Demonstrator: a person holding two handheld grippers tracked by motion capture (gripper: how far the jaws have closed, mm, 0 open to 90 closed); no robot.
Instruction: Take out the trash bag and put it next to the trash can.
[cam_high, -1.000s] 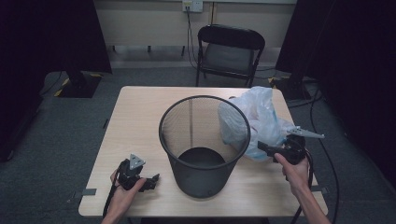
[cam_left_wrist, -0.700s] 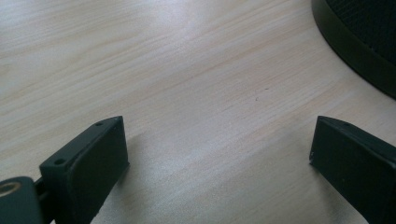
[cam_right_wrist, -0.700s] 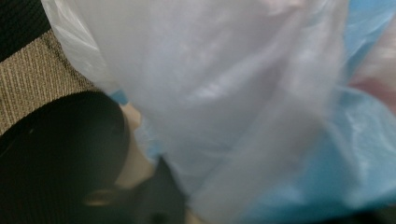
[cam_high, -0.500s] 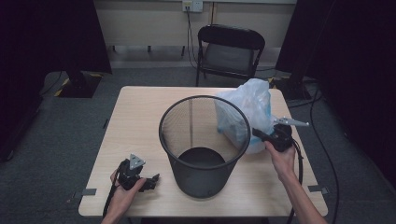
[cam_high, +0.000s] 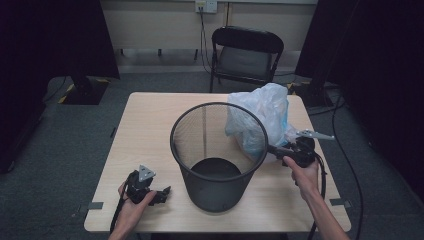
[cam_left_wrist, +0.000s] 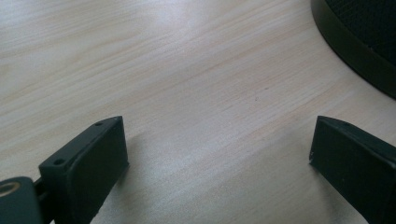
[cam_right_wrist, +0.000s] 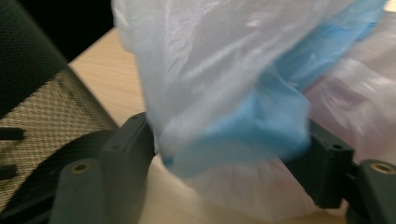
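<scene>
A black mesh wastebasket (cam_high: 216, 186) stands upright in the middle of the wooden table (cam_high: 147, 127). Just right of it and touching its rim is a crumpled white and blue plastic bag (cam_high: 258, 116). My right gripper (cam_high: 271, 148) reaches into the bag's lower edge. In the right gripper view the bag (cam_right_wrist: 224, 70) bulges between the jaws of that gripper (cam_right_wrist: 229, 149), which stand wide apart and open, with the basket mesh (cam_right_wrist: 42, 116) at the left. My left gripper (cam_high: 162, 192) rests on the table at the front left, open (cam_left_wrist: 219, 154) over bare wood, near the basket's base (cam_left_wrist: 359, 42).
A black folding chair (cam_high: 247, 55) stands behind the table's far edge. Cables (cam_high: 345, 150) trail over the floor to the right. Dark curtains hang at both sides. Bare tabletop lies left of the basket.
My right gripper has moved left and away from the person, into the bag. The bag has been pushed closer to the basket and stands taller. The left gripper has stayed put.
</scene>
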